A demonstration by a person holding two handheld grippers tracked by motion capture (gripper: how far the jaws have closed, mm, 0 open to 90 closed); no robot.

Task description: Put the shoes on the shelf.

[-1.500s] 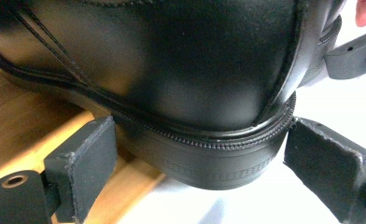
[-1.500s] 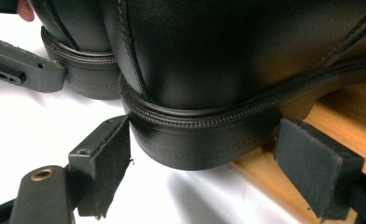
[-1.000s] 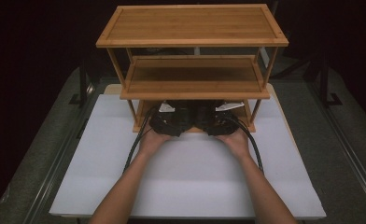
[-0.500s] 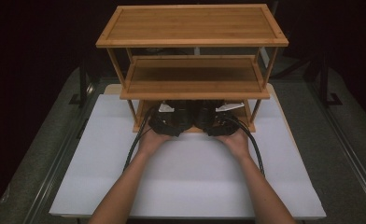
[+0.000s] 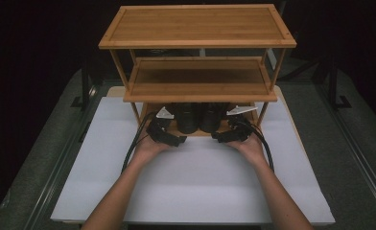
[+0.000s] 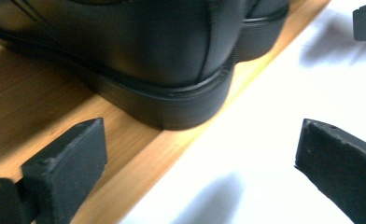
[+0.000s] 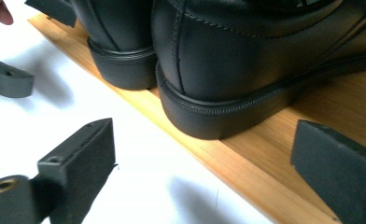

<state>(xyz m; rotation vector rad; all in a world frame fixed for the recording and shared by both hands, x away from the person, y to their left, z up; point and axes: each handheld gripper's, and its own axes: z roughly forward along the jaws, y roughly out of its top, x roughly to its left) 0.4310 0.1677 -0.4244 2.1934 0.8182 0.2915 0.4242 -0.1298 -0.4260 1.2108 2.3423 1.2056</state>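
A pair of black leather shoes stands side by side on the bottom shelf of a bamboo rack [image 5: 200, 88], heels towards me: the left shoe [image 5: 187, 119] [image 6: 172, 60] and the right shoe [image 5: 211, 118] [image 7: 228, 70]. My left gripper [image 5: 174, 135] [image 6: 202, 149] hovers just short of the left heel, over the shelf's front edge. My right gripper [image 5: 224, 135] [image 7: 204, 149] hangs likewise before the right heel. Both pairs of jaws have just been opening and stand wide, with nothing between them.
The rack has three bamboo shelves; the top one [image 5: 198, 26] and the middle one carry nothing. It stands at the back of a white board [image 5: 195, 191] on a grey table. Dark metal rails run along both table sides.
Both hands have drawn back a little from the shoe heels towards me and risen slightly. The shoes stay on the bottom shelf.
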